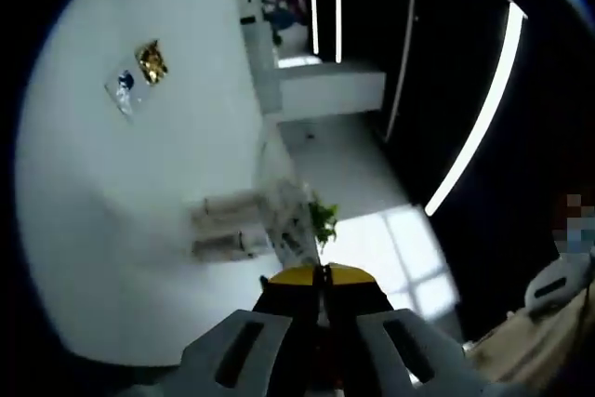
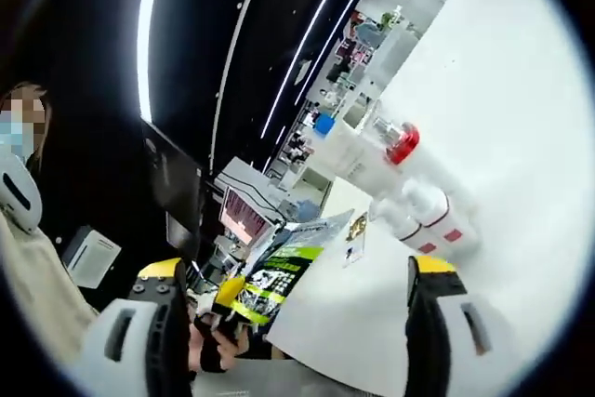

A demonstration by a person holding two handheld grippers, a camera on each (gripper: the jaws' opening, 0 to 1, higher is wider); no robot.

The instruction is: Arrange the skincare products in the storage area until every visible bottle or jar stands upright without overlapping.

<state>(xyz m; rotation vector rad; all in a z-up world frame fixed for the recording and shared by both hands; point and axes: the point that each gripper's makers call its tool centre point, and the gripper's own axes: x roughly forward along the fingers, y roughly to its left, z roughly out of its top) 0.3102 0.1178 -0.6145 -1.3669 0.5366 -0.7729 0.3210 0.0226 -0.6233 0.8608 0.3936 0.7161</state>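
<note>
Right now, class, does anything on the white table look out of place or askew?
Yes. In the right gripper view, the white bottles appear to lie on their sides on the white table rather than upright. The red-capped bottle beside them looks tilted too.

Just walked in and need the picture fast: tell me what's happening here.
A person holds a gripper tool in each hand over a white table. The right tool is open and empty, facing white skincare bottles, one with a red cap. These bottles appear tipped, not upright. The left tool looks shut; whether it grips anything is unclear. Beyond it lie blurred bottles.
</note>
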